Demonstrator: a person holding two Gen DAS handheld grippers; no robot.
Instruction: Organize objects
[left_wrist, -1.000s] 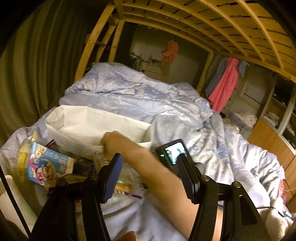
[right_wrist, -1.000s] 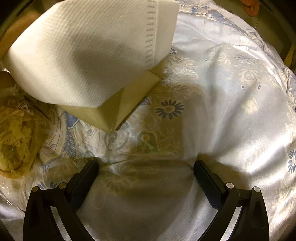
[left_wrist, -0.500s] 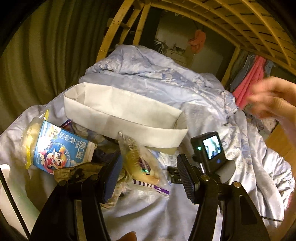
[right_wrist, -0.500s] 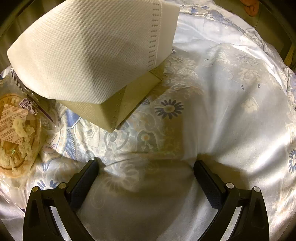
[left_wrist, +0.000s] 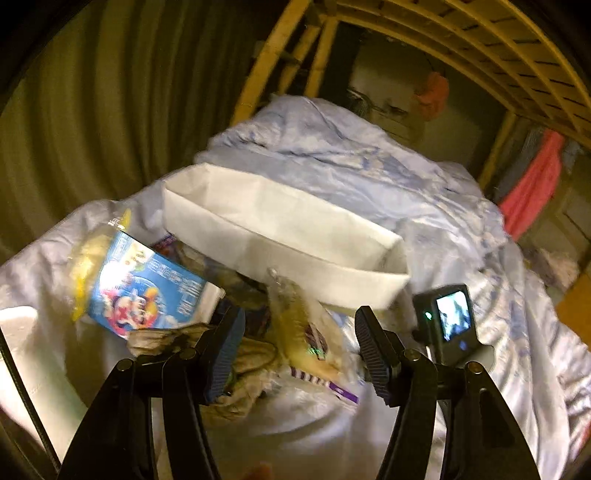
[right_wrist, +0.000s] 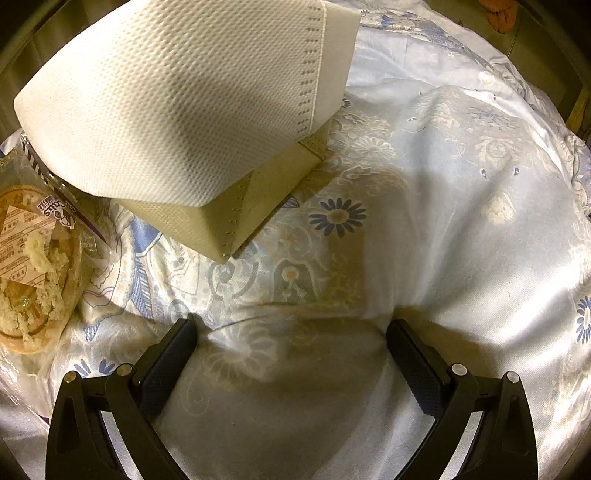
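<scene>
Here, white bag (left_wrist: 280, 236) behind snack packets (left_wrist: 147, 295), duvet (right_wrist: 443, 221)

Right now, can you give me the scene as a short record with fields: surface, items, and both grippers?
surface: floral blue-white quilt on a bed
container: white paper bag, open, lying on the quilt
snacks: blue cartoon snack packet; clear pastry packet, beside the bag
left gripper: jaws open, empty, pastry packet in line ahead
right gripper: jaws open, empty, over bare quilt
</scene>
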